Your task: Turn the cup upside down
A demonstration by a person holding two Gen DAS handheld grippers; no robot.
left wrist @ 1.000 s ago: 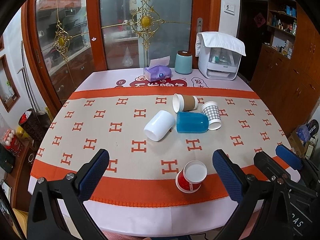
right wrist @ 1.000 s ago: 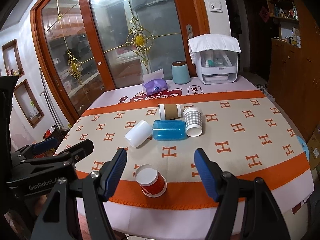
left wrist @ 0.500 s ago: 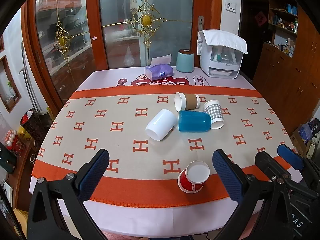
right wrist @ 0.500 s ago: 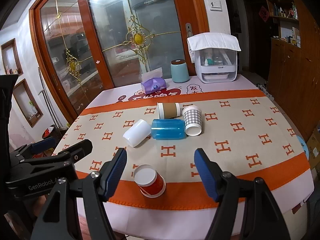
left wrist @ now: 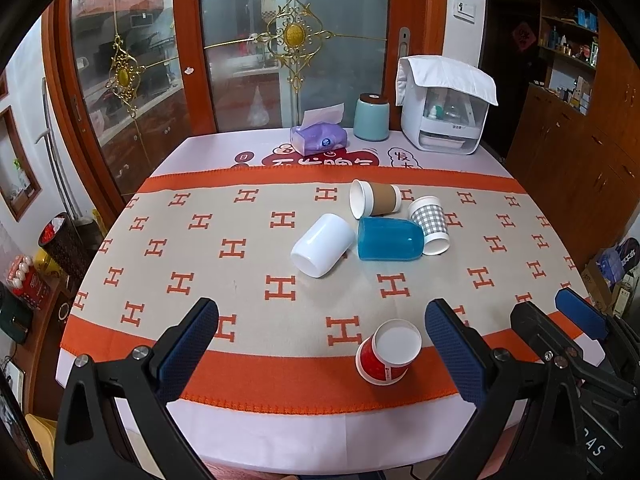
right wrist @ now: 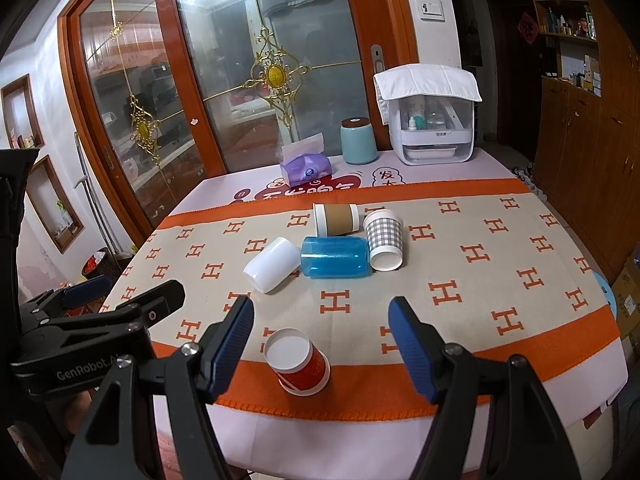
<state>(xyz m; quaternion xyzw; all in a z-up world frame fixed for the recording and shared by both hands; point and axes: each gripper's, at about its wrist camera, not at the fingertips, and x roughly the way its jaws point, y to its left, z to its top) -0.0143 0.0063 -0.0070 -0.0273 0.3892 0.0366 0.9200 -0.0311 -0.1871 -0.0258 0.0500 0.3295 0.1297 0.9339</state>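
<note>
Several cups lie on the H-patterned cloth. A red paper cup (left wrist: 388, 356) (right wrist: 298, 362) stands upside down near the front edge. A white cup (left wrist: 322, 250) (right wrist: 272, 264), a blue cup (left wrist: 390, 239) (right wrist: 334, 257), a brown-sleeved cup (left wrist: 374, 199) (right wrist: 336, 219) and a grey checked cup (left wrist: 430, 220) (right wrist: 384, 239) lie on their sides mid-table. My left gripper (left wrist: 320, 344) is open and empty, held before the front edge. My right gripper (right wrist: 322, 342) is open and empty, just above and behind the red cup.
At the table's far side stand a purple tissue pack (left wrist: 319, 137), a teal canister (left wrist: 371, 117) and a white appliance under a cloth (left wrist: 444, 112). Glass doors stand behind. Wooden cabinets (left wrist: 576, 152) line the right side.
Both views have drawn back slightly; the cups appear a little lower and farther. No cup has moved and both grippers stay open.
</note>
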